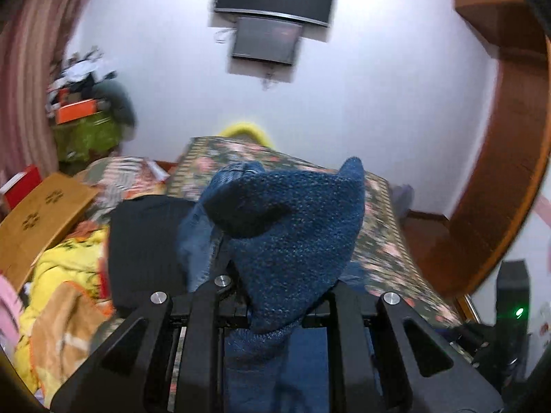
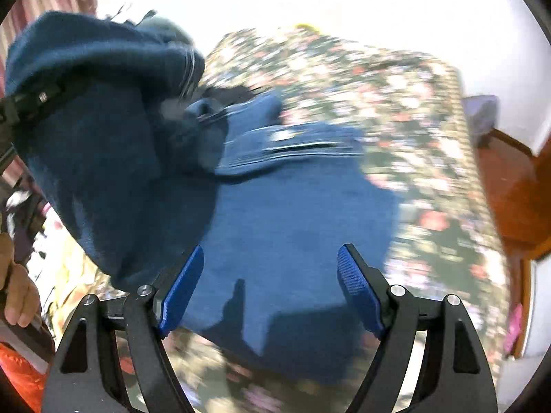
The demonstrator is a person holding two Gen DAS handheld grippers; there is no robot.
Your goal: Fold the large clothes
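The left gripper (image 1: 275,296) is clamped on a bunched fold of a blue sweater (image 1: 292,227); the knit covers its fingertips completely, so the pads cannot be seen. The lifted fold also hides most of the bed (image 1: 389,241) behind it. In the right wrist view, that gripper is cut off at the left edge, with the sweater draped over it, and a hand (image 2: 15,289) shows only partly at the lower left. This view is blurred, so the floral bedspread pattern is smeared.

The right gripper (image 2: 268,285) hangs with its blue pads (image 2: 358,292) spread wide apart, nothing between them, above the flat part of the sweater, which lies on the middle of the bed. Bare bedspread stays free toward the bed's right edge and far end. The left edge is crowded with a black garment (image 1: 144,251), a yellow blanket (image 1: 65,275) and a wooden board (image 1: 41,213).

A small label on the sweater's collar (image 2: 286,136) is too blurred to read.
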